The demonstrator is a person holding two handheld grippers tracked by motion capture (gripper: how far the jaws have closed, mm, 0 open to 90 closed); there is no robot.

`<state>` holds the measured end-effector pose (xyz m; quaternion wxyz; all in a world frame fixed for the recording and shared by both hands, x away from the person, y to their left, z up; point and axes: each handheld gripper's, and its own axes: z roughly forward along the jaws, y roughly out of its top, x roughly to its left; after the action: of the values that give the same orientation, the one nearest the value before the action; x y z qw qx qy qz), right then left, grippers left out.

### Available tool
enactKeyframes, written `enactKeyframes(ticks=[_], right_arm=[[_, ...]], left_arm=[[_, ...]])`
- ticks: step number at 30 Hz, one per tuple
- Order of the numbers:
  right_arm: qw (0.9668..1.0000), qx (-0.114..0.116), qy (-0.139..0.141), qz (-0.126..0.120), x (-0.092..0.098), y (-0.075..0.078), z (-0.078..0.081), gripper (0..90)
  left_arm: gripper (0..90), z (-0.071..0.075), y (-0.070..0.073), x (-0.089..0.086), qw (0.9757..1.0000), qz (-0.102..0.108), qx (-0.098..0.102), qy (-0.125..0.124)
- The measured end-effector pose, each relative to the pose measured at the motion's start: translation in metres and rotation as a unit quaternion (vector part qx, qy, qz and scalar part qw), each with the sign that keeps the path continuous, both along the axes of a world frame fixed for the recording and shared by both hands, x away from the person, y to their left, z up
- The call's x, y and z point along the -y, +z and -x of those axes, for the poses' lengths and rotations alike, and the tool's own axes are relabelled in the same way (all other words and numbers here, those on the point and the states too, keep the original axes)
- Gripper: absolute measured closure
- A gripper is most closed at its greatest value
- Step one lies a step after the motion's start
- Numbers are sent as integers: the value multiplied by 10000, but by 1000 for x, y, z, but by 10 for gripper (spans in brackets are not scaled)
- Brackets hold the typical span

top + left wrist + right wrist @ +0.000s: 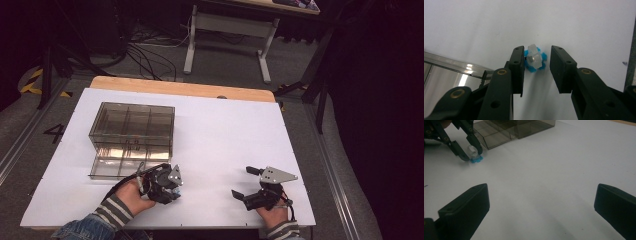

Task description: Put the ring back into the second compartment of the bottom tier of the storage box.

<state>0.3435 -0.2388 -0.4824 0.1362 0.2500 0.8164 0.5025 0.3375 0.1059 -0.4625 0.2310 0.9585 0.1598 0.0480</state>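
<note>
A sheet (225,135) covered the table (182,88), whose bare edge showed along the top of the high view; a box (132,132) stood on the sheet at centre left, its drawer (117,167) drawn out toward the bottom of the frame; the left gripper (176,192) sat just lower right of the drawer, over a small part (534,59) lying between its jaws; the right gripper (243,182) rested at lower right, well apart.

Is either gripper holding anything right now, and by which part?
Nothing is held. The small blue and clear piece lies between the left gripper's jaws, not yet clamped; the right gripper is open.
</note>
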Motion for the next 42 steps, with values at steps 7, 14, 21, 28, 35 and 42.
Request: enactKeyframes(ticks=[7,14,21,28,35,42], right_arm=[[10000,6,-4,2,0,0,0,7],[10000,3,-2,3,0,0,0,7],[10000,-8,-6,0,0,0,0,7],[10000,-13,-12,-1,0,0,0,7],[10000,-9,-15,-2,0,0,0,7],[10000,-10,-14,0,0,0,0,7]], left_arm=[[727,0,1,0,10000,0,23,12],[740,0,2,-1,10000,41,12,21],[747,2,6,-1,9999,148,40,4],[747,4,14,-4,9995,308,65,39],[747,6,21,-8,9992,370,142,88],[747,6,26,-11,9987,453,182,127]])
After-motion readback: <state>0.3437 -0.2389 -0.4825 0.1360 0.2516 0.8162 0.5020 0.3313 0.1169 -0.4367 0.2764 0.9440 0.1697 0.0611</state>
